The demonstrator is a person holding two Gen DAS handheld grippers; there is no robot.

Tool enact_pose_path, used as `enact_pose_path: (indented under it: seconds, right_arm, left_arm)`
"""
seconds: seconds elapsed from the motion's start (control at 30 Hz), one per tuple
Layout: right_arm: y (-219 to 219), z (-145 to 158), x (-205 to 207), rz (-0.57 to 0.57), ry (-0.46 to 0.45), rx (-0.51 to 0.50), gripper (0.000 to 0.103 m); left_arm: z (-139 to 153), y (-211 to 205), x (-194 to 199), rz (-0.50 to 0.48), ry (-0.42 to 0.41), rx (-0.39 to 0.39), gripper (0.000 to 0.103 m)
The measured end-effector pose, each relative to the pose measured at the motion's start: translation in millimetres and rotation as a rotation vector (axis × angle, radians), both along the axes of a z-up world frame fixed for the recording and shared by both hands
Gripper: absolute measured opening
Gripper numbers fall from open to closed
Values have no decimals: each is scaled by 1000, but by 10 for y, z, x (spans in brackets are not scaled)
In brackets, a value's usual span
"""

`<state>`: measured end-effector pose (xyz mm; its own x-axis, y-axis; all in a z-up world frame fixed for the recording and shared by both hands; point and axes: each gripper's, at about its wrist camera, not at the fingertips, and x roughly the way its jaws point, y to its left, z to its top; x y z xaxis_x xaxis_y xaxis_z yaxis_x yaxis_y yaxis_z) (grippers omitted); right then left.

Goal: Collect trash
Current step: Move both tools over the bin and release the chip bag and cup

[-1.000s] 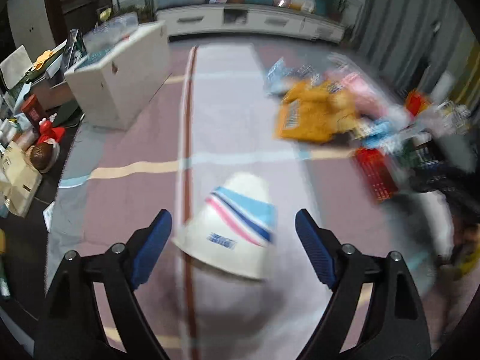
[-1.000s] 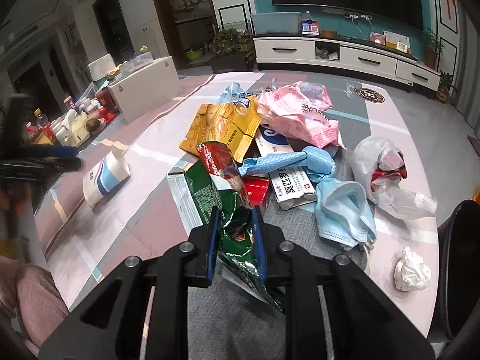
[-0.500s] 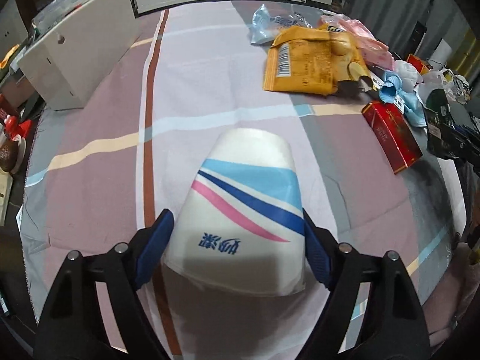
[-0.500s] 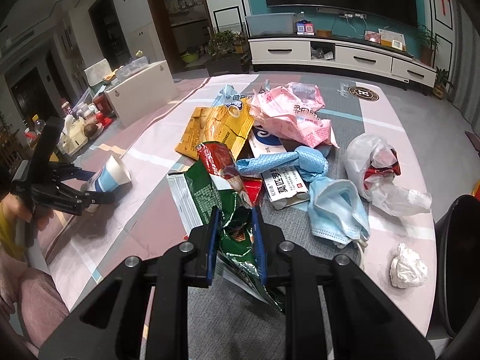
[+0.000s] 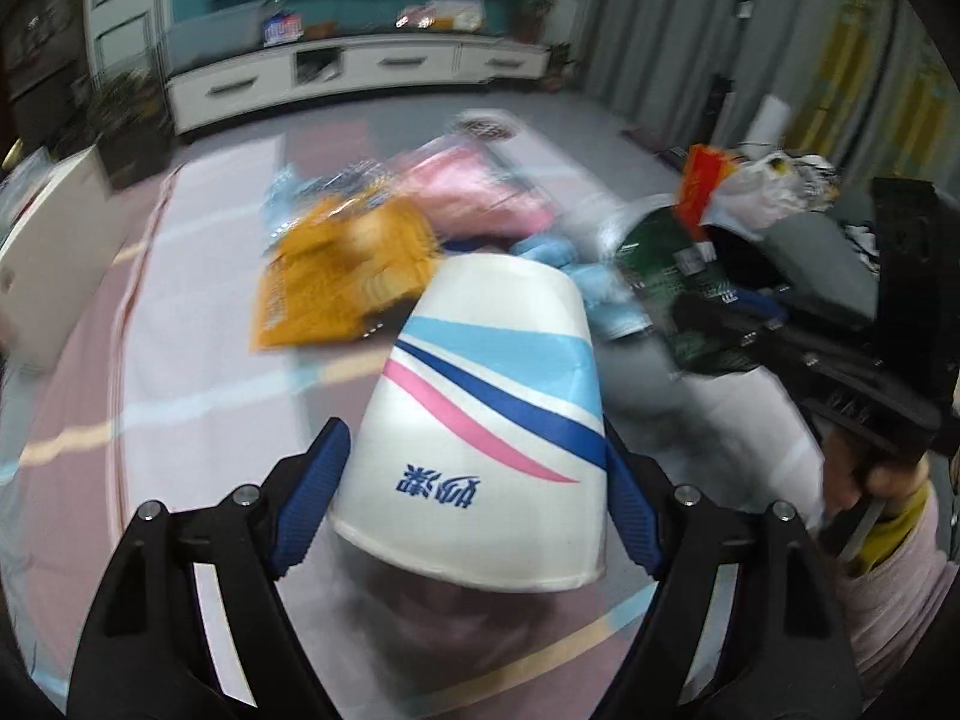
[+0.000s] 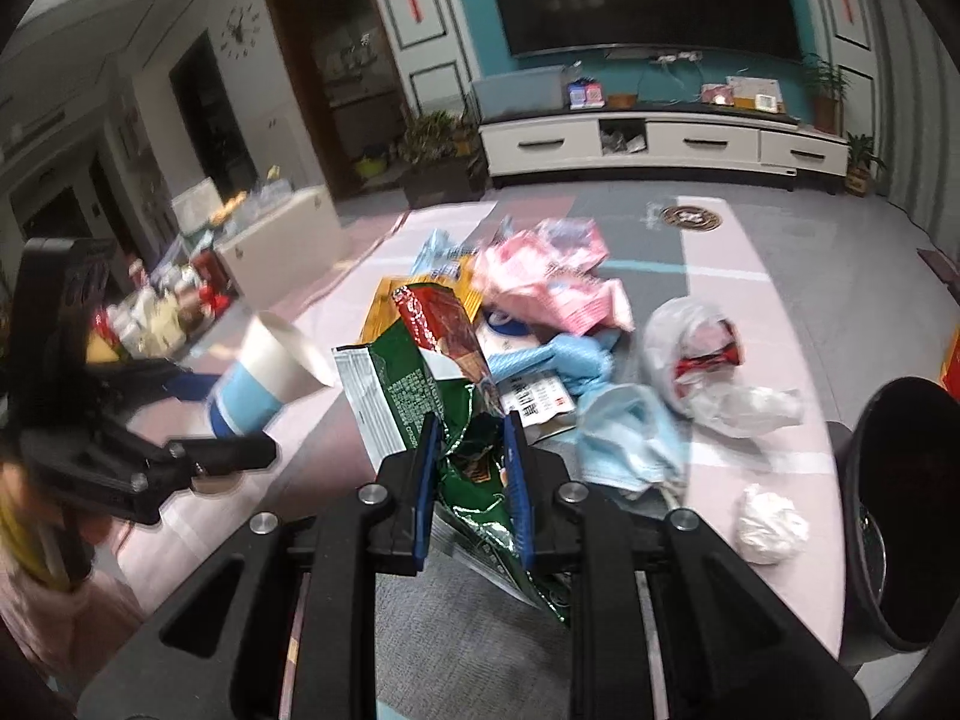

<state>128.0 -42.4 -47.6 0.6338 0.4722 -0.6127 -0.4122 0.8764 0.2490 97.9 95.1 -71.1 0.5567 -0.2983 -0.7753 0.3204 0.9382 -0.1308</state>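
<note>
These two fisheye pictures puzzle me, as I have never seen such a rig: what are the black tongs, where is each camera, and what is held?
There is no robot: a person holds a two-finger tool in each hand, with a camera on each looking along its jaws. In the left wrist view the left gripper holds a white paper cup with blue and pink stripes. In the right wrist view the right gripper is shut on a crumpled green snack bag. On the patterned floor mat lie more wrappers, a blue face mask, a plastic bag and a tissue ball. A dark bin stands on the right.
</note>
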Motion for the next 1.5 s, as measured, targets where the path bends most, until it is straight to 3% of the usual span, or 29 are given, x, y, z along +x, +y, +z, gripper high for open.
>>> enact_pose_path:
  seconds: [0.1,0.33,0.57,0.77,0.87,1.03,1.27,1.5]
  right_arm:
    - [-244,86,-49,-56,-26,35,22]
    - [-920,178,-137,-219,-54,101,22]
    - [-1779,154,-288,-483,-60,121,22]
    - [-2215,-36,-319,-652,2,94,22]
    - [-2423,-187,-301,-710,59,157,22]
    - [-2663,-448,-217,-796,155,262,22]
    - [-2885,-668,-170,-883,242,388,26]
    - [-2993,-771,-206,-944,287,460,47]
  left_arm:
    - [76,-362,28,-41,-38,-5,80]
    - [111,-1046,190,-125,-27,-45,80]
    - [180,-1843,417,-258,4,-111,81]
    - [81,-2526,681,-321,43,-183,81]
    - [-40,-2776,808,-319,76,-205,81]
    - [-250,-3066,981,-299,143,-231,81]
    - [-519,-3319,1131,-301,215,-202,83]
    - [-643,-3419,1230,-294,252,-198,86]
